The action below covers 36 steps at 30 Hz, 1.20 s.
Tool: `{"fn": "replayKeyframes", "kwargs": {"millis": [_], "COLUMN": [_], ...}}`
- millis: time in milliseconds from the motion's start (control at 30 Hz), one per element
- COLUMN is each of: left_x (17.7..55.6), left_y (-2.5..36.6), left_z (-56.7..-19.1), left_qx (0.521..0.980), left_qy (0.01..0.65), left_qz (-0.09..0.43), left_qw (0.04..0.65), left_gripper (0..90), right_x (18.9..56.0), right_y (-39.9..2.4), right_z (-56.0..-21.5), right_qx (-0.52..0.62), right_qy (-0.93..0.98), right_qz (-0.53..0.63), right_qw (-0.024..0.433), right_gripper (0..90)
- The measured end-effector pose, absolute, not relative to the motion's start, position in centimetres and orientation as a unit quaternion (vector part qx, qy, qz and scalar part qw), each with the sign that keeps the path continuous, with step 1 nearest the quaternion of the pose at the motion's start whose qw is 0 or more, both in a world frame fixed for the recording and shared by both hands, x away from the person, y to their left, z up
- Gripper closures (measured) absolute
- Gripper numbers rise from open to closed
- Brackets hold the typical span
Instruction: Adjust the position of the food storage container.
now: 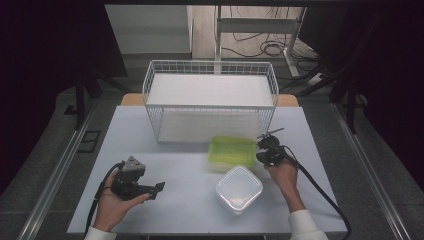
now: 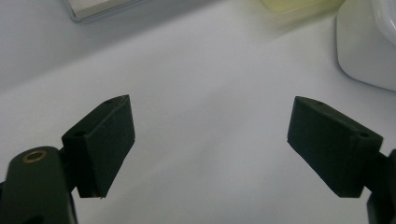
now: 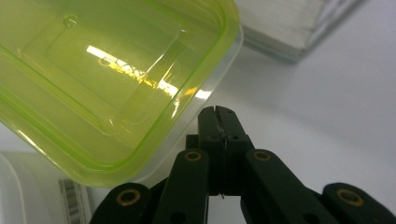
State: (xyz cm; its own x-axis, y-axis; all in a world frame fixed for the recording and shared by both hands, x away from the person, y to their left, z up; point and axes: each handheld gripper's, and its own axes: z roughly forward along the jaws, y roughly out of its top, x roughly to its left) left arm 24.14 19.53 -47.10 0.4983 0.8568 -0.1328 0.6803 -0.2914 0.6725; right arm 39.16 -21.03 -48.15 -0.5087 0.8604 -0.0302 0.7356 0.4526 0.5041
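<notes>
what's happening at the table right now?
A person holds a gripper in each hand at a table with two plastic containers in front of a white wire basket. The right gripper, jaws shut with nothing between them, sits right at the edge of the green container; whether it touches the rim is unclear. The left gripper rests open in the left hand, apart from both. The white container stands untouched beside the green one.
</notes>
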Motion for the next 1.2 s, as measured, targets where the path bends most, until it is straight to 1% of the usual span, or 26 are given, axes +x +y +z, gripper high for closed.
{"fn": "replayKeyframes", "kwargs": {"millis": [167,433,467,767,1067,1200], "left_x": [24.1,24.2,24.2,24.2,24.3,24.3], "left_y": [19.5,19.6,19.6,19.6,19.7,19.7], "left_z": [-47.1,-47.3,-47.3,-47.5,-47.6,-47.5], "left_qx": [0.793,0.794,0.794,0.795,0.794,0.792], "left_qy": [0.485,0.486,0.487,0.488,0.489,0.49], "left_qz": [0.127,0.128,0.127,0.127,0.128,0.127], "left_qw": [0.346,0.343,0.342,0.338,0.338,0.341], "left_gripper": [14.7,14.7,14.7,14.7,14.5,14.5], "right_x": [39.7,40.0,40.2,40.6,40.6,40.3], "right_y": [-19.8,-18.0,-17.6,-15.6,-15.6,-16.0], "right_z": [-48.3,-48.4,-48.5,-48.7,-48.6,-47.9], "right_qx": [0.461,0.438,0.434,0.404,0.401,0.404], "right_qy": [0.847,0.858,0.86,0.874,0.875,0.871], "right_qz": [0.218,0.223,0.227,0.231,0.234,0.237], "right_qw": [0.149,0.147,0.14,0.142,0.141,0.149], "right_gripper": [89.2,89.2,89.2,89.1,89.1,89.1]}}
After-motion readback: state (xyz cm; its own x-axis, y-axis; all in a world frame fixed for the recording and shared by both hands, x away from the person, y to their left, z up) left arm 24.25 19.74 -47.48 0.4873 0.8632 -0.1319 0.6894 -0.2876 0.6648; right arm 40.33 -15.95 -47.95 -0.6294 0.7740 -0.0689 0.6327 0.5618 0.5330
